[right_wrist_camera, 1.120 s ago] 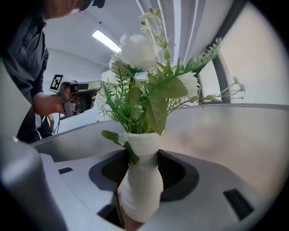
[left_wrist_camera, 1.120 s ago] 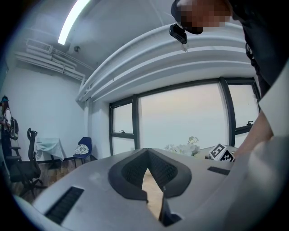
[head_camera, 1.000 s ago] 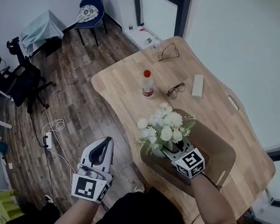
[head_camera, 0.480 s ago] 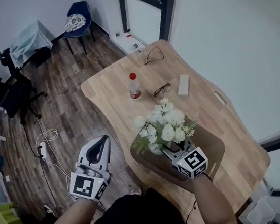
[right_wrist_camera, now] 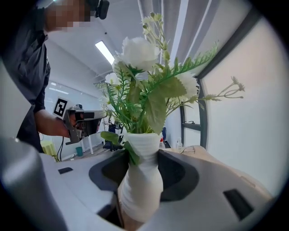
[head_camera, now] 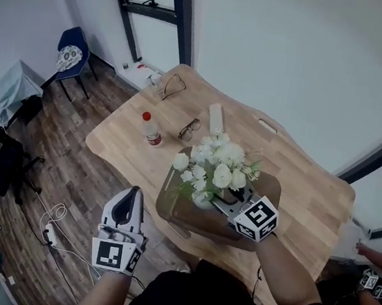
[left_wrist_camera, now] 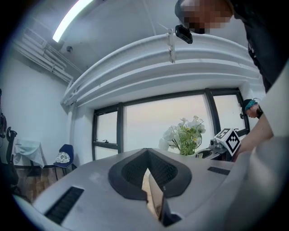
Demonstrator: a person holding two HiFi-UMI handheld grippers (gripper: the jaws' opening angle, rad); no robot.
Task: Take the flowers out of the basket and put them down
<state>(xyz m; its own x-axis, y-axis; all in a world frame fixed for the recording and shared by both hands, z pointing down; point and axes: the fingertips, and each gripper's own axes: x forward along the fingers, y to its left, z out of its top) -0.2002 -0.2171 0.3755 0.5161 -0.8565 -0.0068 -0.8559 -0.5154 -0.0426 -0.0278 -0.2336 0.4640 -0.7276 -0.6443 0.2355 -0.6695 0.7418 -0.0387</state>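
The main risk is the vase (right_wrist_camera: 140, 180) slipping or swinging. The right gripper (head_camera: 218, 202) holds it by its white ribbed body, and the bunch of flowers (head_camera: 213, 169) above is broad and probably top-heavy, so a quick sideways carry could tip it in the grasp. A second risk is the basket (head_camera: 177, 215). The head view shows the vase above the basket's hollow, but I cannot tell whether its base is higher than the rim. If it is not, a move across could catch the rim and drag the basket, which sits right at the near edge of the desk (head_camera: 298, 183), off onto the floor. Trailing leaves could snag there too. Toward the left corner stand a red-capped bottle (head_camera: 151, 128) and a pair of glasses (head_camera: 189, 128). A put-down there could knock them, so the bare wood toward the right edge looks safer.

The right gripper's fingers (right_wrist_camera: 81, 180) are clenched on the vase, held partly apart by its width, with both inner faces against its sides. The flowers stand upright in it, over the basket at the near edge.

The left gripper (head_camera: 129, 199) hangs off the desk, over the floor beyond the near-left edge. Its fingers (left_wrist_camera: 90, 189) are closed together, holding and touching nothing, so it cannot steady the basket from there.
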